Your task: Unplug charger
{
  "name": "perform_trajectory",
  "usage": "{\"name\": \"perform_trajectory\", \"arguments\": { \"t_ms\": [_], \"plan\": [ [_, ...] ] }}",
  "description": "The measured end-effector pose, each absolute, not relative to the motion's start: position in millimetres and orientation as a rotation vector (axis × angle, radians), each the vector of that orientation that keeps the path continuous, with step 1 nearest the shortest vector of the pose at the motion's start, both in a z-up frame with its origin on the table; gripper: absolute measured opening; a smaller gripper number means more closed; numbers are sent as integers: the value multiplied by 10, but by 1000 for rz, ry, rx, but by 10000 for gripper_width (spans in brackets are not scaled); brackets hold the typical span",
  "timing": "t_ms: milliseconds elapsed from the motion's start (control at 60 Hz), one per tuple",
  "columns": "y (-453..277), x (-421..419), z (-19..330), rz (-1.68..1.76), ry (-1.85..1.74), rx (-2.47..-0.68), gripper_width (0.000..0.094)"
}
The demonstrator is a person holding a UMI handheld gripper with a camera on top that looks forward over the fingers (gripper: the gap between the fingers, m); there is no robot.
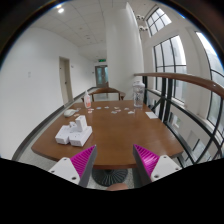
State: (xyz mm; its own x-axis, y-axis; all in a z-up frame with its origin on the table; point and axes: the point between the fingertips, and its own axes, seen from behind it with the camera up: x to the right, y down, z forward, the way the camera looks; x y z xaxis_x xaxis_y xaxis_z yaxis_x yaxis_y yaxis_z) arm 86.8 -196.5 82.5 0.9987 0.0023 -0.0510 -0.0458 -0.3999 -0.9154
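Observation:
A white charger block [79, 135] sits with other small white pieces [64, 134] near the left end of a long brown wooden table [115, 135]. I cannot make out a plug or a cable. My gripper [110, 158] is held above the table's near edge. Its two fingers with magenta pads [84, 157] stand wide apart with nothing between them. The charger lies beyond the fingers, ahead and to the left.
Small white papers [120, 111] lie further along the table. Chairs [103, 95] stand at the far end. A curved wooden handrail [185, 80] and tall windows [170, 60] run along the right. A dark round chair base [108, 177] shows below the fingers.

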Motion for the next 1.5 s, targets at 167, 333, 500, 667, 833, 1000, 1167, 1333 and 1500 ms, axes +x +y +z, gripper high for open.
{"name": "perform_trajectory", "arguments": {
  "t_ms": [167, 333, 500, 667, 833, 1000, 1167, 1333, 1500],
  "plan": [
    [-1704, 705, 728, 84, -4, -1984, 743],
    [-1290, 246, 675, 143, -64, -1985, 744],
    [-768, -283, 639, 186, -148, -1973, 734],
    [-187, -535, 592, 177, -156, -1965, 709],
    [67, -580, 447, 129, -149, -1957, 307],
    [85, -547, 447, 112, -107, -1943, 66],
    [72, -537, 475, 131, -69, -1964, 65],
    [54, -541, 571, 109, -53, -1933, 64],
    [103, -566, 857, 68, -56, -1856, 65]
  ]
}}
